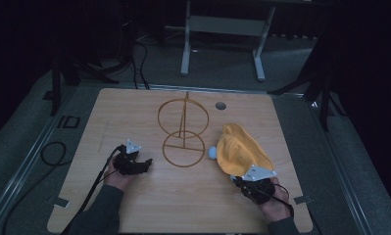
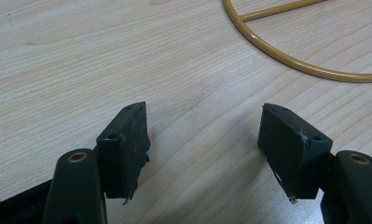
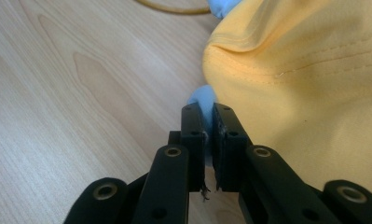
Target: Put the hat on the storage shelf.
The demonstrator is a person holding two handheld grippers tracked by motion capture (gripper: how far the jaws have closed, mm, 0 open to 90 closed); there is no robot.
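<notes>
Yellow garment point(image 1: 242, 149) with light-blue trim lay at the bench's point(image 1: 134, 205) four o'clock — right tongs point(image 3: 208, 122) clamped on its blue edge, left tongs point(image 2: 204, 140) open, empty. Likely next: lifting it toward the wire hanger stand point(image 1: 183, 132) at twelve o'clock.

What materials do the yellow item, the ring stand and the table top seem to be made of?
Yellow item: woven cloth, matte; it shows stitched seams and soft folds, with a light blue edge pinched in the right claw.
Ring stand: probably metal wire or rod with a glossy golden-yellow coat; highlights run along it.
Table top: pale wood-grain board, smooth, perhaps laminate rather than solid wood.
</notes>
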